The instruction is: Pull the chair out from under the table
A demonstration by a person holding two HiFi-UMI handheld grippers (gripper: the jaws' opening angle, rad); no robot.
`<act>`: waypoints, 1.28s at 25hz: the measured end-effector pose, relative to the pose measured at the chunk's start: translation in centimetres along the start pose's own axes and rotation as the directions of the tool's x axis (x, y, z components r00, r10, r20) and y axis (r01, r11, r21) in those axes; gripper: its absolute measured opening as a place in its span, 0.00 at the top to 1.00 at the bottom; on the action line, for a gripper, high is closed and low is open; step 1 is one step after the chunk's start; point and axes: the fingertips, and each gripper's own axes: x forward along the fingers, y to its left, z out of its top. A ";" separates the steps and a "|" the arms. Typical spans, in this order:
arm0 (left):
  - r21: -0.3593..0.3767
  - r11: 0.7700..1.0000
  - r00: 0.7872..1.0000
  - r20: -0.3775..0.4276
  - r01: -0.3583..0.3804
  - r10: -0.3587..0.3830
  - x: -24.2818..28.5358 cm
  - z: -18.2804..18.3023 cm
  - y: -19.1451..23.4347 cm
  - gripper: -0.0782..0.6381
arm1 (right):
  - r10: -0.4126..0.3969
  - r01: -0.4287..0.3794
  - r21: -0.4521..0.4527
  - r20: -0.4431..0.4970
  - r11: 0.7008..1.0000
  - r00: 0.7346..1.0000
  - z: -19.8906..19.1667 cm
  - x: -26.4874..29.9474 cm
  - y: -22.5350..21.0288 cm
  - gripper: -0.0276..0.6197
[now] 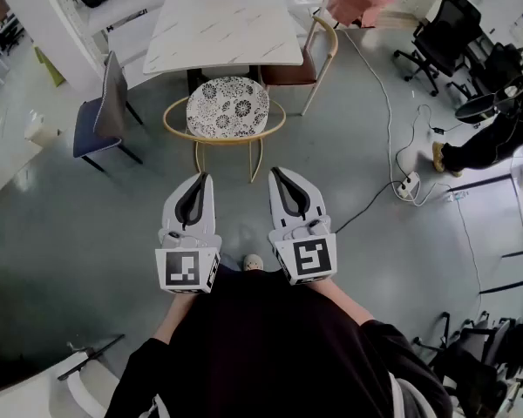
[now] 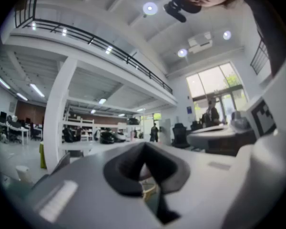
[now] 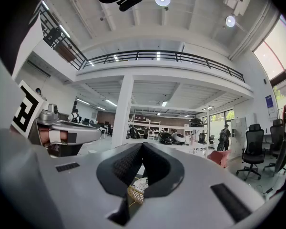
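I hold both tools level over the grey floor (image 1: 87, 233); the left tool (image 1: 200, 181) and right tool (image 1: 279, 178) are each pressed together, pinching nothing; the round floral-cushioned, gold-framed chair (image 1: 227, 107) stands just ahead, at the white marble tabletop's (image 1: 222, 29) near edge.

One marble table (image 1: 222, 29), three chairs (image 1: 227, 107) (image 1: 91, 131) (image 1: 288, 74) near it, two hand-held grippers (image 1: 200, 181) (image 1: 278, 176).
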 end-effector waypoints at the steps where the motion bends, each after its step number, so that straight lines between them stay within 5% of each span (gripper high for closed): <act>1: -0.001 1.000 1.000 -0.002 0.003 -0.003 0.1 -0.2 -0.1 0.88 | -0.005 0.005 0.008 -0.004 1.000 1.000 -0.1 0.0 -0.2 0.93; 12: -0.025 1.000 0.999 -0.049 0.011 -0.012 2.9 -2.8 1.7 0.88 | 0.008 -0.007 0.036 -0.027 0.999 1.000 -2.3 2.8 -2.1 0.92; 23: 0.030 0.994 0.983 -0.155 0.103 -0.097 12.5 -7.5 8.8 0.87 | 0.079 -0.082 -0.038 -0.090 0.996 0.993 -6.1 13.9 -3.3 0.92; 28: 0.069 0.973 0.949 -0.244 0.222 -0.199 17.1 -11.7 11.5 0.78 | 0.098 -0.109 -0.049 -0.191 0.993 0.977 -9.8 19.1 -4.4 0.92; 32: 0.080 0.945 0.896 -0.350 0.318 -0.272 19.8 -15.5 13.6 0.74 | 0.153 -0.179 -0.061 -0.300 0.982 0.942 -13.3 22.4 -4.3 0.92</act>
